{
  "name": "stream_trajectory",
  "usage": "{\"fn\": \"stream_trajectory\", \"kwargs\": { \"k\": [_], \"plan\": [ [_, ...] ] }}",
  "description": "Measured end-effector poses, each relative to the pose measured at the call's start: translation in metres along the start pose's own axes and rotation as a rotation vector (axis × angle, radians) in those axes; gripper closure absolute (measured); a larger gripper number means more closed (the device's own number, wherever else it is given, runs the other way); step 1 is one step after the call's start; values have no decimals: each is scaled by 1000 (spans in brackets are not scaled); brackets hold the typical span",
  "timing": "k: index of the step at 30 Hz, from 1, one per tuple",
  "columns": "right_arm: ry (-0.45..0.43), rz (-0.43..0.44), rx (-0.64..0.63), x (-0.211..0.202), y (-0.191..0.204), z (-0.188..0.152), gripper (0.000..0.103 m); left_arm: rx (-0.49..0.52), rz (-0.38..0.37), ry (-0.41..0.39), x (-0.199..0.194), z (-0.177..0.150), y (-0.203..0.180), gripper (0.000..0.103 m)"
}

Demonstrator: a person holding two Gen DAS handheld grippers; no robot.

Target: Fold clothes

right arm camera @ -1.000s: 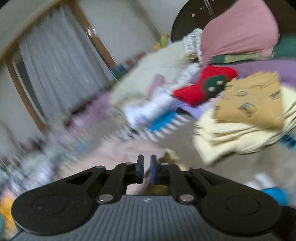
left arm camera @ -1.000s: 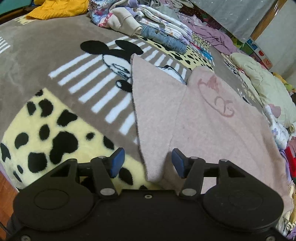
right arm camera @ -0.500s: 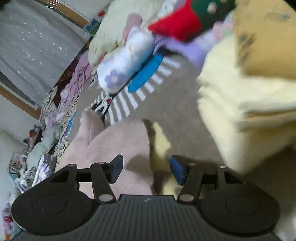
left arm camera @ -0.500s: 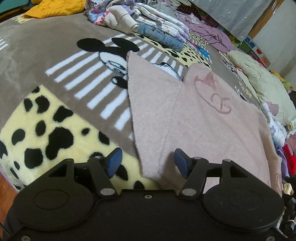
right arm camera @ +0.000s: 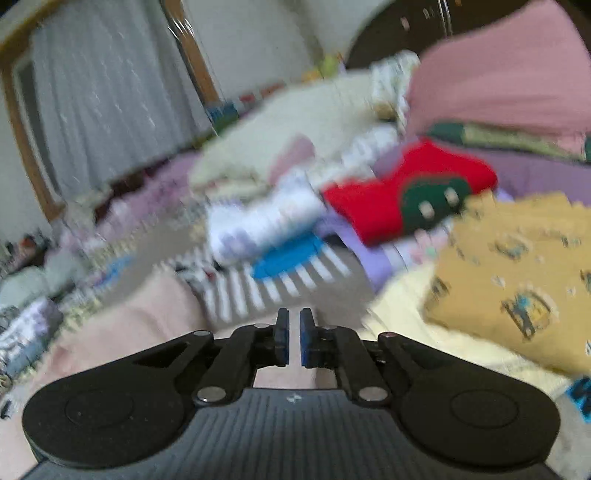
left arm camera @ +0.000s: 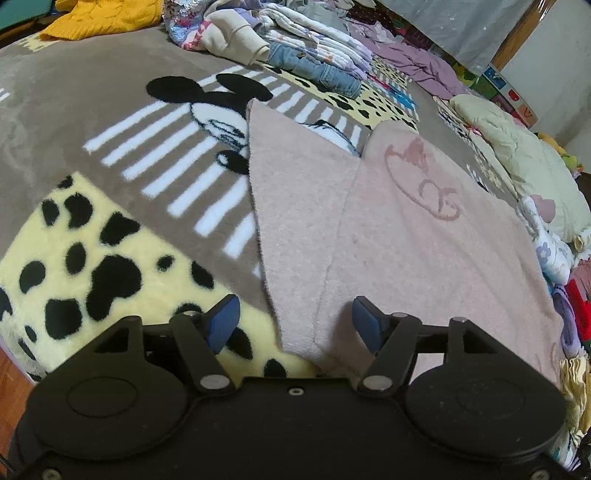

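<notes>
A pink fleece garment (left arm camera: 424,229) with a darker pink drawing lies flat on the Mickey-print blanket (left arm camera: 110,155); one part is folded over along its left side. My left gripper (left arm camera: 293,323) is open, its blue pads either side of the garment's near corner, just above it. In the blurred right wrist view my right gripper (right arm camera: 294,338) is nearly shut with a thin gap and nothing between the pads; it is raised above the pink garment (right arm camera: 122,325), which lies low at the left.
Folded clothes and jeans (left arm camera: 317,70) sit at the blanket's far edge, a yellow garment (left arm camera: 107,16) far left. A cream quilt (left arm camera: 517,162) lies right. A red garment (right arm camera: 406,192), a mustard printed cloth (right arm camera: 517,280) and pale yellow fabric (right arm camera: 424,325) pile at right.
My right gripper has closed from open and swung up from looking down at the garment's edge to facing the clothes pile. My left gripper has stayed open at the garment's near corner.
</notes>
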State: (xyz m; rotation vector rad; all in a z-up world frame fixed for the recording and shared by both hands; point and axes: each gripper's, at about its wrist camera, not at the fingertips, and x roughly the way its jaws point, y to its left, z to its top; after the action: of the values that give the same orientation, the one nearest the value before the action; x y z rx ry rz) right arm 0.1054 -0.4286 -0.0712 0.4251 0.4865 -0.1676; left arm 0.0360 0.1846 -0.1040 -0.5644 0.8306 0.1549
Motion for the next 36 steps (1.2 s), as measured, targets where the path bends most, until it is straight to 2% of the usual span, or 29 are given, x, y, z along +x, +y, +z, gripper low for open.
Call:
{"fn": "stream_trajectory", "kwargs": {
  "k": [3, 5, 7, 9, 10, 12, 15, 17, 19, 20, 23, 24, 25, 26, 28, 30, 32, 33, 35, 36],
  "plan": [
    [-8, 43, 23, -1, 3, -2, 87, -10, -5, -6, -1, -3, 0, 35],
    [15, 116, -21, 7, 19, -6, 84, -12, -6, -3, 0, -2, -2, 34],
    [51, 165, -117, 24, 43, -7, 71, -25, -12, 1, 1, 0, -3, 33],
    [54, 168, -237, 42, 62, -6, 54, -36, -15, 2, 1, 0, -2, 33],
    [62, 159, -259, 55, 64, -1, 44, -36, -17, 2, 1, 0, -1, 33],
    [102, 123, -229, 81, 54, 12, 37, -26, -21, 1, 0, -2, 0, 33],
    [135, 44, 10, 105, 17, 31, 37, -2, -18, -5, 0, -5, -1, 33],
    [163, 41, 167, 110, -4, 31, 37, 8, -13, -6, 2, -6, -4, 29],
    [207, 7, 191, 118, -7, 24, 38, 18, -13, -3, 5, -5, -7, 25],
    [221, 22, 176, 121, -6, 17, 40, 22, -12, -1, 5, -5, -8, 25],
    [301, 64, 179, 138, -2, -1, 74, 9, -31, 0, 5, -4, -4, 25],
    [292, 84, 205, 140, -5, -5, 89, -2, -41, 0, 4, -4, -1, 25],
    [282, 104, 231, 142, -8, -9, 91, -14, -50, 0, 3, -4, 1, 25],
    [256, 121, 258, 136, -10, -10, 91, -25, -59, 0, 2, -4, 3, 25],
    [111, 101, 243, 103, -7, -2, 91, -37, -70, 1, 1, -4, 6, 25],
    [-49, 64, 171, 58, 3, 8, 92, -24, -64, 5, 2, -3, 4, 25],
    [-131, -24, 38, 31, 21, 8, 94, -8, -55, 9, 3, -3, 0, 25],
    [-143, -90, -36, 31, 28, 7, 93, 1, -50, 11, 4, -3, -1, 25],
    [-34, -188, -140, 54, 32, 6, 74, 7, -46, 7, 3, -4, -2, 25],
    [36, -226, -152, 64, 30, 7, 63, 5, -48, 4, 2, -5, -2, 25]
  ]
}}
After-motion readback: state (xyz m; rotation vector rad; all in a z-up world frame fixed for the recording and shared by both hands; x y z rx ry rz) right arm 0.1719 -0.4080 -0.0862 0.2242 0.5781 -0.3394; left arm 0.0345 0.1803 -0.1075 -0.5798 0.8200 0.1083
